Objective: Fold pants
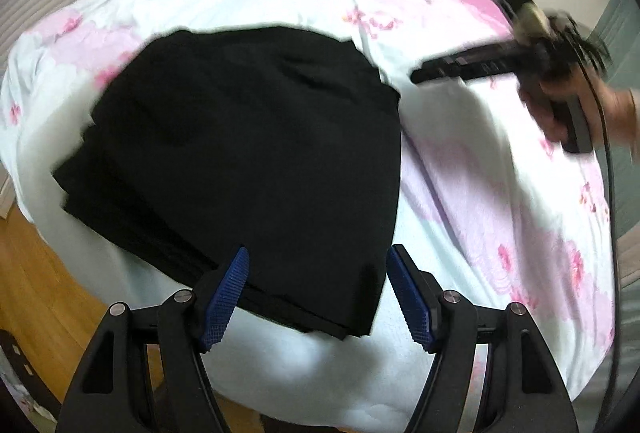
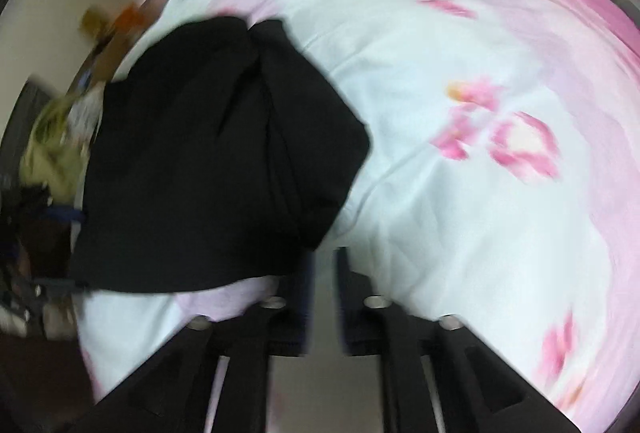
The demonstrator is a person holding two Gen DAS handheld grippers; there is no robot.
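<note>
1. Pants (image 1: 248, 161): black, folded into a compact stack, lying on the bed (image 1: 460, 201). In the left wrist view they fill the centre, near edge running out toward 6 o'clock.
2. Left gripper (image 1: 318, 293): I read the jaws as wide apart, blue pads (image 1: 226, 297) facing each other. Nothing is between them but air; the stack's near edge sits beyond the tips. No contact that I can see.
3. Right gripper (image 1: 424, 75): in the left view it shows at 2 o'clock, above the bed and apart from the pants. The hand (image 1: 560, 105) holds its grip. Motion blur is heavy.
4. Right wrist view: blurred. Right gripper (image 2: 322, 273) fingers stand close, with a narrow gap between them. I see no cloth in that gap. I log it as nearly together, clamped on nothing.
5. In that view the pants (image 2: 208, 161) lie at 9 to 10 o'clock, their nearest corner just beyond the fingertips.
6. Bedcover: pale, pink floral print. Wood floor (image 1: 36, 273) at 8 o'clock in the left view.
7. Clutter (image 2: 52, 153) beyond the bed at 9 o'clock, right view; too blurred to identify.
</note>
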